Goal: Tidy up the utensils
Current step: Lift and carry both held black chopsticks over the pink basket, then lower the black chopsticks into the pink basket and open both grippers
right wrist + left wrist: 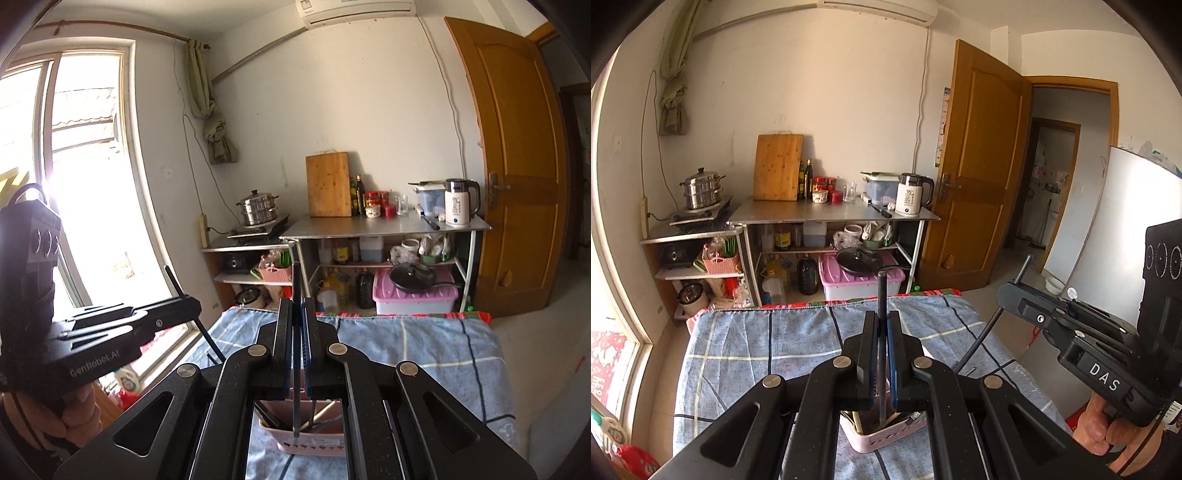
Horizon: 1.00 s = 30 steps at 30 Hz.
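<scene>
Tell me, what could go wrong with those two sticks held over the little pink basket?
Each tool, left and right, pinches a thin dark chopstick upright above the pink basket. The second chopstick is only lightly clamped, so either might swivel or slip. Their tips hang near the basket's rim, so a drop could miss onto the blue cloth. The basket looks light and might tip.

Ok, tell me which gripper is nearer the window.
Left. The left gripper, shut on a dark rod, is on the window side of the table; the right gripper, holding another rod, is towards the wooden door.
</scene>
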Available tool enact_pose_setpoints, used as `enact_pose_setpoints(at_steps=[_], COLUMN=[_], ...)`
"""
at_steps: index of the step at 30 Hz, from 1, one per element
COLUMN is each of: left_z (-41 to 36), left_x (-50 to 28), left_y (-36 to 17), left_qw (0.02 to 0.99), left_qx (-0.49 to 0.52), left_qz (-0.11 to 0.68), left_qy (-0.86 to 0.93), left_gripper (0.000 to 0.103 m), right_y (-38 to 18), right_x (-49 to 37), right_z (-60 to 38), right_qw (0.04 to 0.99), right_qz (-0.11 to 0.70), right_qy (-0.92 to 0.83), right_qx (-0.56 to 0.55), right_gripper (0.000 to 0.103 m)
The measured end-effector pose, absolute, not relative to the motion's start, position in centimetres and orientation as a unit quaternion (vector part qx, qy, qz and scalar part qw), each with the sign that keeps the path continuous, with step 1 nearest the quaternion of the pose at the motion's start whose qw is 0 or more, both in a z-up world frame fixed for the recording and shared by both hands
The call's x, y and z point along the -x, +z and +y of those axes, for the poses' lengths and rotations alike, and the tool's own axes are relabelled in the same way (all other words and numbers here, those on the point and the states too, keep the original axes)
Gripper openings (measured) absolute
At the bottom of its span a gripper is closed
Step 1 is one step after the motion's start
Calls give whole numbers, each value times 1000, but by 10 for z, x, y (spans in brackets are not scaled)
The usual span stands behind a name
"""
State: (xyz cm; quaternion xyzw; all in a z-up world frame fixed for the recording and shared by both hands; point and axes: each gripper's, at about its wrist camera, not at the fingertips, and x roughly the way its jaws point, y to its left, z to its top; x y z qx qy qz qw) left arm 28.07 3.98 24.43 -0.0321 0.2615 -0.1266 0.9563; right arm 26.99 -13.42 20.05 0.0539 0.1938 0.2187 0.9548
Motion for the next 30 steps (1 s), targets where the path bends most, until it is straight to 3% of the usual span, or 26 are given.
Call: enact_pose_setpoints(at_steps=[20,30], left_z=[45,45], left_x=[-308,-305], left_y=[157,143], left_qw=[934,933], left_qx=[33,24], left_qz=[331,337], left_qy=[-130,-127], left_gripper=[4,4], right_y=[138,139], right_x=[-291,-288], right_z=[-123,-118], right_qw=[940,937], right_qz=[259,260], right_qy=[217,230], right_qx=[-48,-26], right_gripper=[5,5])
